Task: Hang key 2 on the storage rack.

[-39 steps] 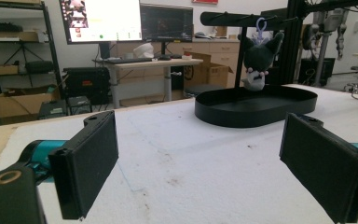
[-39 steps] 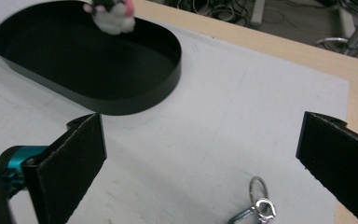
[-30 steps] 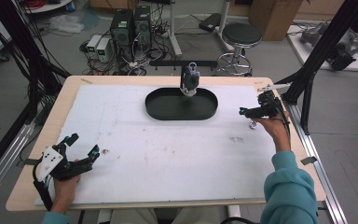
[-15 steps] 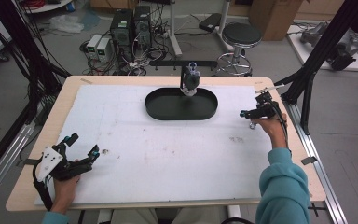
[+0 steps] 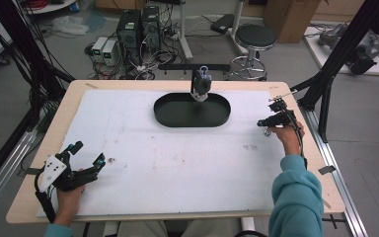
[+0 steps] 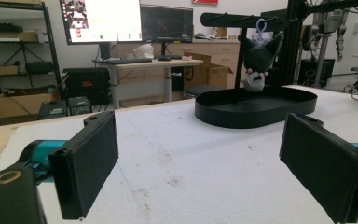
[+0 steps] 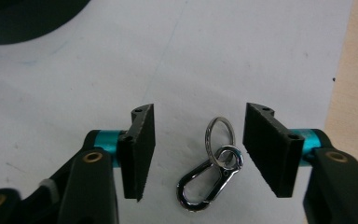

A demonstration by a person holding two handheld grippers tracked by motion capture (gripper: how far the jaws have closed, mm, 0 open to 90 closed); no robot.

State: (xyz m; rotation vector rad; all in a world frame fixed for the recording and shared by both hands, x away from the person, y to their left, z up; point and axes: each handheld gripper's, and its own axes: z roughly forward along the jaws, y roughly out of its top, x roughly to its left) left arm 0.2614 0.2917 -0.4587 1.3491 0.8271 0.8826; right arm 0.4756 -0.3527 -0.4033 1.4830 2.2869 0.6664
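Note:
A silver snap-hook clip with a key ring [image 7: 209, 175] lies flat on the white foam mat [image 7: 242, 51]. My right gripper [image 7: 199, 112] points down over it near the table's right edge [image 5: 265, 123]. Its jaws have just been closing and stand half apart. The clip lies between the pads [image 7: 142, 149] and touches neither. My left gripper [image 5: 89, 153] rests at the near left of the mat, open, with nothing between its wide-set pads [image 6: 198, 154].
A black oval tray [image 5: 191, 121] sits at the back centre of the mat, also in the left gripper view [image 6: 256, 114]. Above its far rim a dark plush toy [image 5: 201, 85] hangs from a black stand [image 6: 258, 63]. The bare wooden table edge [image 7: 354, 70] runs just right of the clip.
The right hand has sunk slightly toward the mat by the right edge. The left hand and gripper have not moved.

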